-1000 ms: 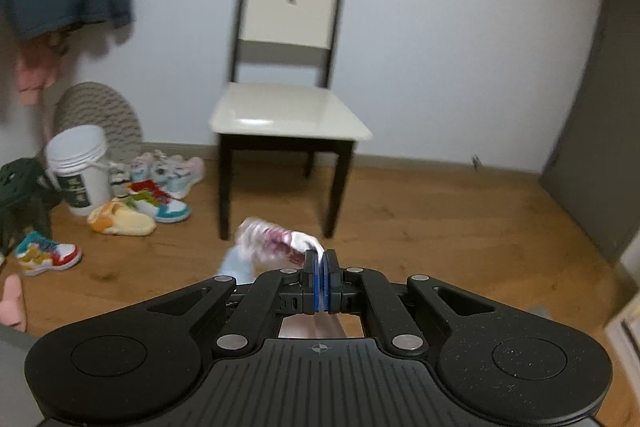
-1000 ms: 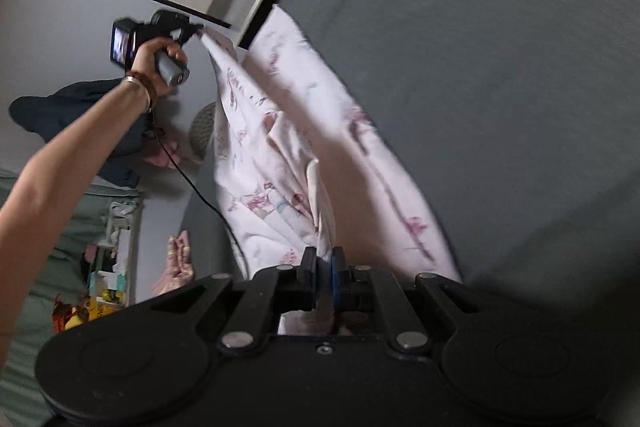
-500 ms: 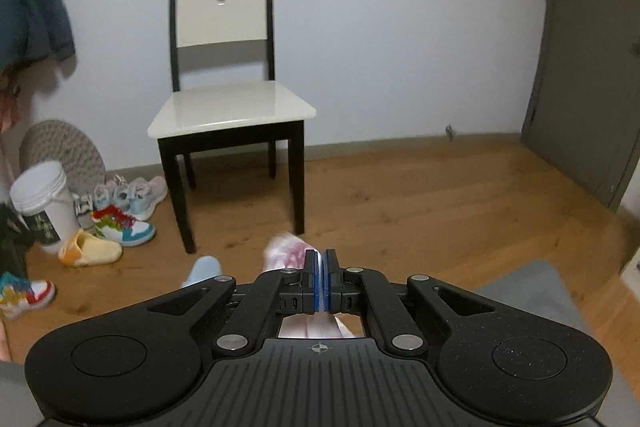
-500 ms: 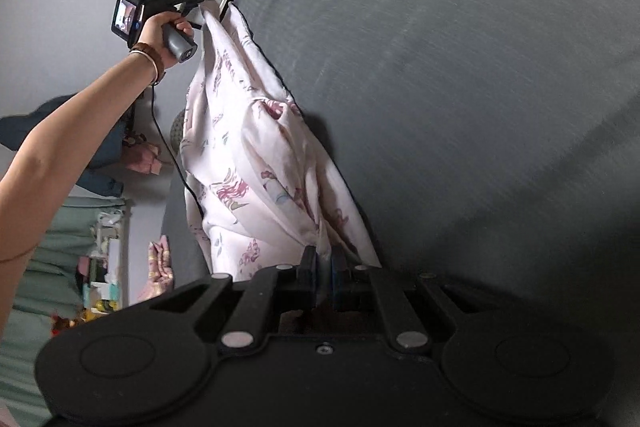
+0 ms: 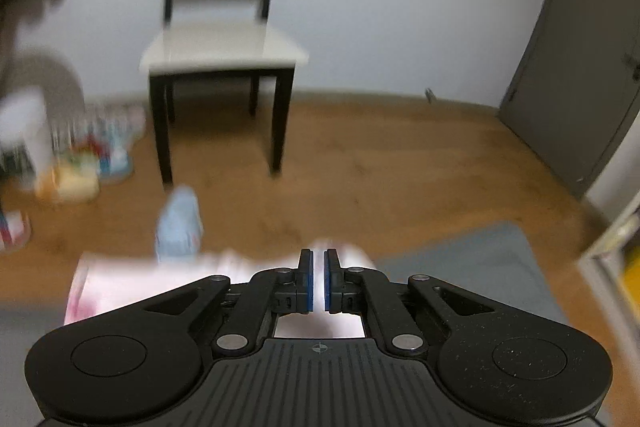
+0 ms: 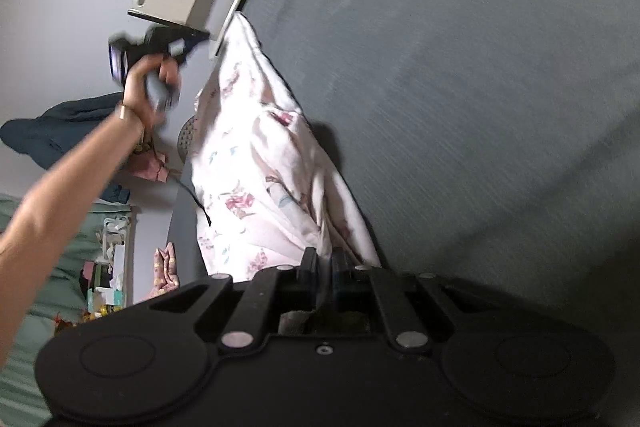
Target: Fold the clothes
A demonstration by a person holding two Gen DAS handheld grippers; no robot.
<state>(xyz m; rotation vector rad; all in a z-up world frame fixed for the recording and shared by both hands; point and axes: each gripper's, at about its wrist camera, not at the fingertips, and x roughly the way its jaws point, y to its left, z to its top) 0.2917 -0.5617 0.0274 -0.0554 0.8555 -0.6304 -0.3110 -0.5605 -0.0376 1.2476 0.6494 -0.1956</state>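
A white garment with a pink print (image 6: 256, 167) lies in a long rumpled strip on the grey bed surface (image 6: 460, 87). My right gripper (image 6: 323, 259) is shut on its near end. In the right wrist view a hand (image 6: 148, 71) holds my left gripper (image 6: 196, 41) just left of the garment's far end, apart from it. In the left wrist view my left gripper (image 5: 319, 267) has its blue pads a small way apart, and the blurred garment (image 5: 132, 283) lies below and behind them on the grey surface (image 5: 460, 259).
A dark-legged chair with a cream seat (image 5: 224, 47) stands on the wood floor beyond the bed. Shoes (image 5: 92, 155) and a blue slipper (image 5: 178, 223) lie left of it. A grey door (image 5: 580, 67) is at the right. Green bedding (image 6: 60, 267) lies left.
My left gripper's pads have parted and it has drawn away from the garment's far end, which now rests on the bed. The right gripper keeps its hold.
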